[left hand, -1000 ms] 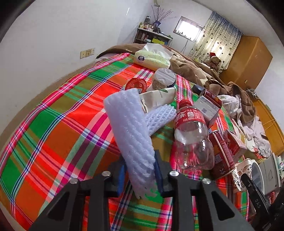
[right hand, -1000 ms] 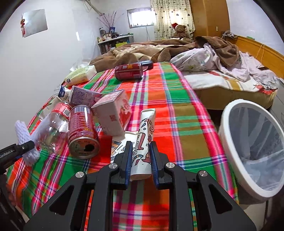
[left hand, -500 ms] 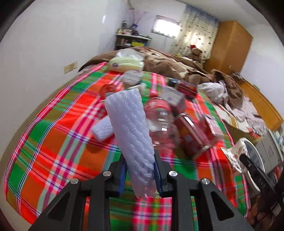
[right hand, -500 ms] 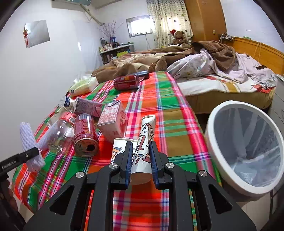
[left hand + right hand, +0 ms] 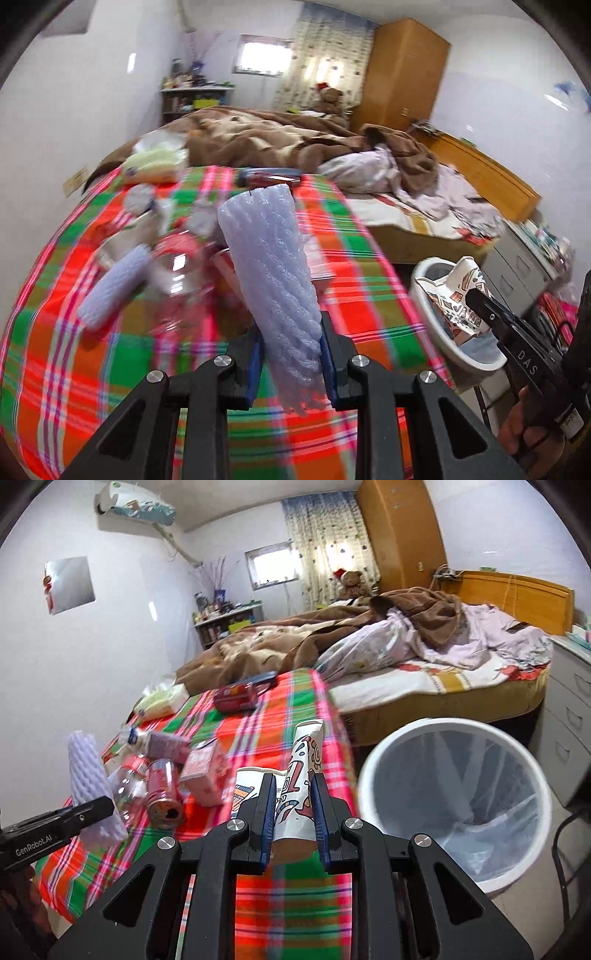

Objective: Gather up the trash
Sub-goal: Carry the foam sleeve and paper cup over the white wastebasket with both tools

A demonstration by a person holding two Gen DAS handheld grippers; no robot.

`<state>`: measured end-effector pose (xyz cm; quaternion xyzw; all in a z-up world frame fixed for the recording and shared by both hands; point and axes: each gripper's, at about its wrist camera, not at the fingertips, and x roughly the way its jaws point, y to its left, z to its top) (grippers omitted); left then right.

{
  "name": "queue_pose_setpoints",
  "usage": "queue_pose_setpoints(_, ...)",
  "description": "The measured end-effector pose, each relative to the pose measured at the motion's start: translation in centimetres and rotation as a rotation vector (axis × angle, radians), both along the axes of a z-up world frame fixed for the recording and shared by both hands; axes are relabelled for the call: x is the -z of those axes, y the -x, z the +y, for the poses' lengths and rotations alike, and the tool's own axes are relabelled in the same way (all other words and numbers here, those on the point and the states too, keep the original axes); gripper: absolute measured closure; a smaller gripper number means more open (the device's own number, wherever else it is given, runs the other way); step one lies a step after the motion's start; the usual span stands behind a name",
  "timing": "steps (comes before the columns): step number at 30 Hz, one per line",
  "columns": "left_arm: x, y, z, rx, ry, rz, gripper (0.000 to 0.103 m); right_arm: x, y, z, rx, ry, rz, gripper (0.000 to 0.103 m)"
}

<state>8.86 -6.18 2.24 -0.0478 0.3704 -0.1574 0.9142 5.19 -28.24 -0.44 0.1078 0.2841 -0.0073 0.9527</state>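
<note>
My left gripper (image 5: 291,354) is shut on a white foam net sleeve (image 5: 271,269), held upright above the plaid bedspread (image 5: 92,373); in the right wrist view the foam net sleeve (image 5: 92,775) shows at the far left. My right gripper (image 5: 293,812) is shut on a flattened patterned paper cup (image 5: 301,775), lifted near the bed's edge. The cup (image 5: 456,299) and the right gripper (image 5: 476,306) hang in front of the white bin (image 5: 436,325) in the left wrist view. The bin (image 5: 454,797), lined with a clear bag, stands on the floor right of the bed.
Still on the bedspread lie a second foam sleeve (image 5: 114,284), a clear bottle (image 5: 129,786), a red can (image 5: 162,794), a pink carton (image 5: 205,775), a purple carton (image 5: 162,744), another red can (image 5: 236,698) and a tissue pack (image 5: 162,701). A brown blanket (image 5: 295,635) covers the far bed.
Both grippers rose and swung right toward the bin with their loads. The left view turned from the littered bedspread to the bed's edge; the bin grew larger in the right view.
</note>
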Motion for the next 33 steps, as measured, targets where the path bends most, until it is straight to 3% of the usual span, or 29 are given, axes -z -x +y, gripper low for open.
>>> queue_pose_setpoints(12,-0.4,-1.1,-11.8,0.262,0.010,0.008,0.075,-0.2,0.7,-7.3,0.179,0.019,-0.001,0.083)
queue_pose_setpoints(21,1.3,-2.0,-19.5,0.418,-0.011,0.061,0.075,2.3,-0.2,-10.9,0.218,0.033,0.082,0.083)
queue_pose_setpoints(29,3.1,-3.1,-23.3,0.472,-0.069,0.074,0.075,4.0,-0.6,-12.9,0.218,0.054,0.156,0.083)
queue_pose_setpoints(33,3.8,-3.8,-23.8,0.471,-0.060,0.103,0.071,4.1,-0.5,-13.3,0.209,0.062,0.175,0.083)
